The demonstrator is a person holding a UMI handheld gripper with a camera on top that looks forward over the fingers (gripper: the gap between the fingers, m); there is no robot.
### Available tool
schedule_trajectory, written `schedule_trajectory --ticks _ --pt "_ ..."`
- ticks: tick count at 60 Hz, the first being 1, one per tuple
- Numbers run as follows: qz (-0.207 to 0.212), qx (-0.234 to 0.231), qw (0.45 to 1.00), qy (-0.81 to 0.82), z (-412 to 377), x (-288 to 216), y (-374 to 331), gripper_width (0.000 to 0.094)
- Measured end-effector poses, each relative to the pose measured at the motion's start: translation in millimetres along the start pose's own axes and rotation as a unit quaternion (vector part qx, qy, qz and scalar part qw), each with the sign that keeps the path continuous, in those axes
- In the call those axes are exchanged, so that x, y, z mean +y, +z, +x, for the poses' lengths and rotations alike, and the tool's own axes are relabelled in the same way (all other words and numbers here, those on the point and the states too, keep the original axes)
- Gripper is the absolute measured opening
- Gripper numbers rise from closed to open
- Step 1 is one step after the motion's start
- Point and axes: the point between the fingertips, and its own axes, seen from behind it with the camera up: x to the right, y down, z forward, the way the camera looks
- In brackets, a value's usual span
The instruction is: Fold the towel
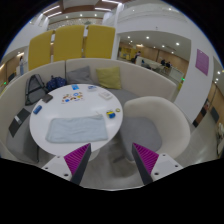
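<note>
A light grey towel lies flat on a round white table, well ahead of the fingers and to their left. My gripper hovers above the floor short of the table. Its two fingers with magenta pads stand wide apart and hold nothing.
A white rounded armchair stands right of the table. Small items lie on the table's far side. A curved white bench with a grey bag and cushions runs behind. Yellow panels stand farther back.
</note>
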Motion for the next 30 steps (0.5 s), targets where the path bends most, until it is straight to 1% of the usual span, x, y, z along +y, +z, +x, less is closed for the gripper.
schedule_trajectory --ticks 4,5,10,12,18,23,30 --pt "0.006 -0.016 1.0 -0.009 -21.9 -4.6 -2.1 0.0866" --pt "0.008 -0.016 1.0 -0.011 -46.6 -7.6 4.0 0.0866" --pt "0.028 -0.044 0.998 -0.026 -78.0 -17.7 -1.7 0.087" --pt "0.039 -0.055 0.997 -0.03 -117.1 -25.5 4.7 0.087" --pt "0.06 -0.091 0.993 -0.045 -186.2 -32.4 6.1 0.0866" --pt "0.066 -0.112 0.99 -0.05 -238.7 -29.4 12.5 0.0868" --pt "0.071 -0.127 0.988 -0.054 -297.8 -24.3 32.9 0.0871"
